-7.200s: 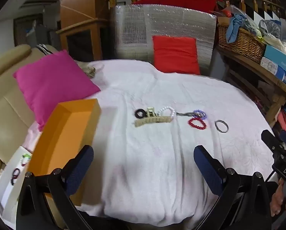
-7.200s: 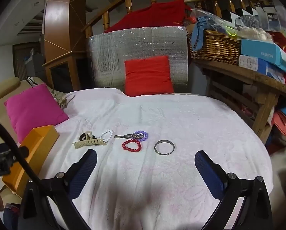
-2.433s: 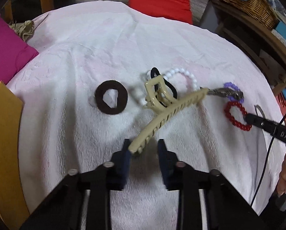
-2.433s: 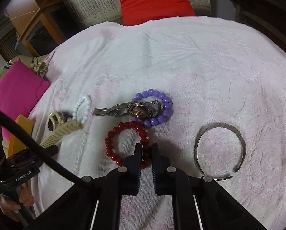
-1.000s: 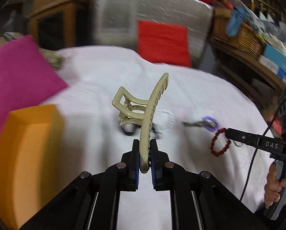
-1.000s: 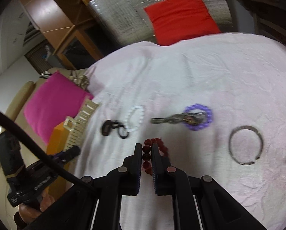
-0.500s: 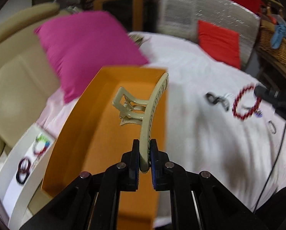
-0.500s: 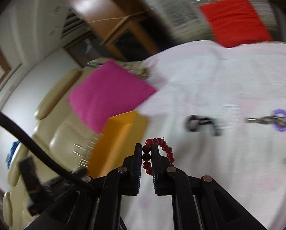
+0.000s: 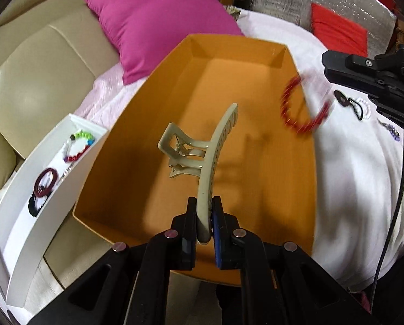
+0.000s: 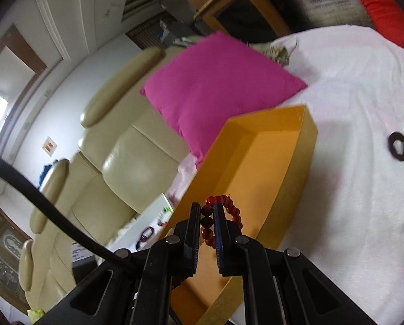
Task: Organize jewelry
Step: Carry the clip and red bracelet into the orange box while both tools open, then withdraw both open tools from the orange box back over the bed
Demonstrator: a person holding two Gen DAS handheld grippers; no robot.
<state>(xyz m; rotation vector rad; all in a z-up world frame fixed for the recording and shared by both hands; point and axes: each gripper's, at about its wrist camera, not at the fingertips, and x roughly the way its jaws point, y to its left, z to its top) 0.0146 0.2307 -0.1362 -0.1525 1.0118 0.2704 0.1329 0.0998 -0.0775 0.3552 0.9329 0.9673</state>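
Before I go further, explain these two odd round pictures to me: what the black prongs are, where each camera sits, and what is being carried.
A person holds a hand-operated tool in each hand. Each tool has two fingers and a wide-angle camera looking along them, hence the round pictures.

In the left tool's picture, the left gripper is shut on a beige hair claw above an orange box. A white tray of bracelets sits beside the box.

In the right tool's picture, the right gripper has a red bead bracelet between its fingers, which have just been opening, near the same box. A pink cushion and white cloth lie beyond.
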